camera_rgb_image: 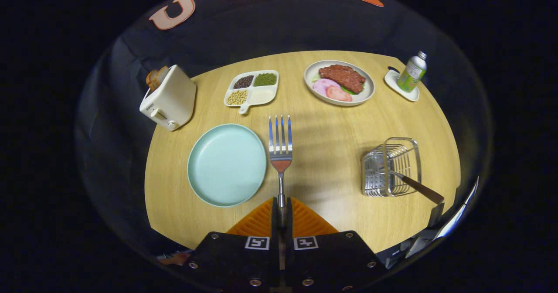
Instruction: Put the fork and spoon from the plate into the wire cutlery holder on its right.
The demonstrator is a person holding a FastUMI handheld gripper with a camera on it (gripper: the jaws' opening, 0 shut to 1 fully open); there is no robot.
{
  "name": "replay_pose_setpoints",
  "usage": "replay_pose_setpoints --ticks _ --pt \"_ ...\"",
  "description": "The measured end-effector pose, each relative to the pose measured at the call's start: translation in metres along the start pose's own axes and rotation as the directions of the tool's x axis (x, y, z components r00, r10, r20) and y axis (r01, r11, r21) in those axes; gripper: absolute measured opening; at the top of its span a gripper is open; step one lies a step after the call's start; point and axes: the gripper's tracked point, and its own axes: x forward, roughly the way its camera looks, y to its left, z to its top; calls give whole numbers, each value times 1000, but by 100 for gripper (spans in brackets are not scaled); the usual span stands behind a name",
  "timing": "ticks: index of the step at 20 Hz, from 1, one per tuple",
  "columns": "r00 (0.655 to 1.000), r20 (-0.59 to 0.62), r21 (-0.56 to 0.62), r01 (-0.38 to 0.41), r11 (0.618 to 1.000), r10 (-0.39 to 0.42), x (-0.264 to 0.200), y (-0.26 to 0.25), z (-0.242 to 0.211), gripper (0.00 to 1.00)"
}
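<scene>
In the gripper view, the jaws (281, 206) are pressed together on the handle of the fork (280, 151), pinching it tight. The fork is up off the counter (331, 144), just beside the plate (226, 164). The plate has nothing on it now. The wire cutlery holder (391, 167) stands well off to the right, and a brown handle, likely the spoon (416, 187), already leans out of it. So I think one job is done and the fork is left. The fork's long line runs straight ahead of the jaws, prongs pointing away toward the food dishes.
</scene>
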Motion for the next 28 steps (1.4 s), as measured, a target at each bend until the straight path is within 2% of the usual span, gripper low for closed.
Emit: replay_pose_setpoints --ticks 5,8,11,14,19,21,24,28 --pt "998 -12 72 56 996 -55 -10 -69 -11 6" --pt "996 -29 78 82 994 -80 -14 -101 -17 6" --pt "995 -57 82 81 993 -77 -13 -120 -24 6" --pt "992 -70 72 112 991 -107 -6 -137 -24 6" --pt "992 -68 70 107 992 -102 -4 -148 -21 9" --pt "995 -35 90 96 991 -93 -8 -151 -11 12" --pt "997 63 119 38 992 -45 -20 -147 13 13" --pt "966 256 92 -4 996 -20 -46 -149 56 15"
